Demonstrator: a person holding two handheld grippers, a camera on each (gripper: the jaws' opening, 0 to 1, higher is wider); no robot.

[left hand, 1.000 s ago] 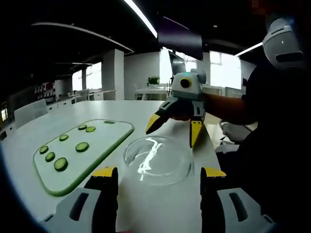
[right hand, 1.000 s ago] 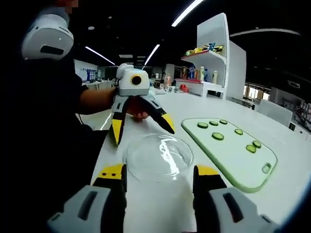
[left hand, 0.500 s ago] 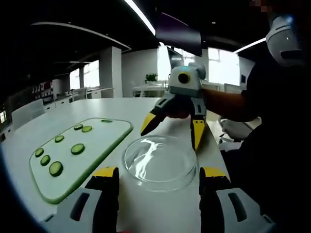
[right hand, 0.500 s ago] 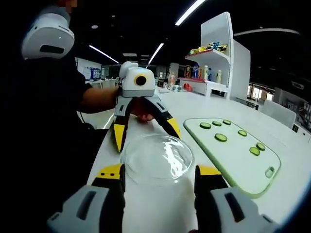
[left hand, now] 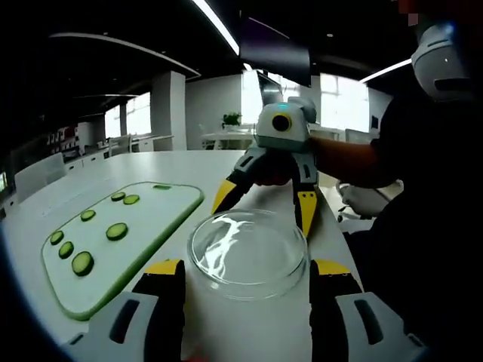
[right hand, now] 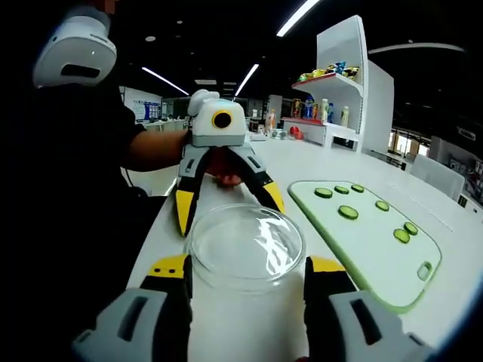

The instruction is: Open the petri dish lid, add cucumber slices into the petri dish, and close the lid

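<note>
A: Is the light good?
B: Dim ceiling with bright strip lights (left hand: 219, 26); daylight burns out the windows (left hand: 343, 102). The white tabletop (right hand: 302, 162) is evenly lit.
A: Any glare?
B: White streaks on the clear dish (right hand: 245, 245). Straight lines bow at the edges, and the background is soft.

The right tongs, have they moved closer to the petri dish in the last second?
Yes. In the left gripper view the right tongs now reach the far rim of the petri dish, where a gap of white table showed before.
</note>
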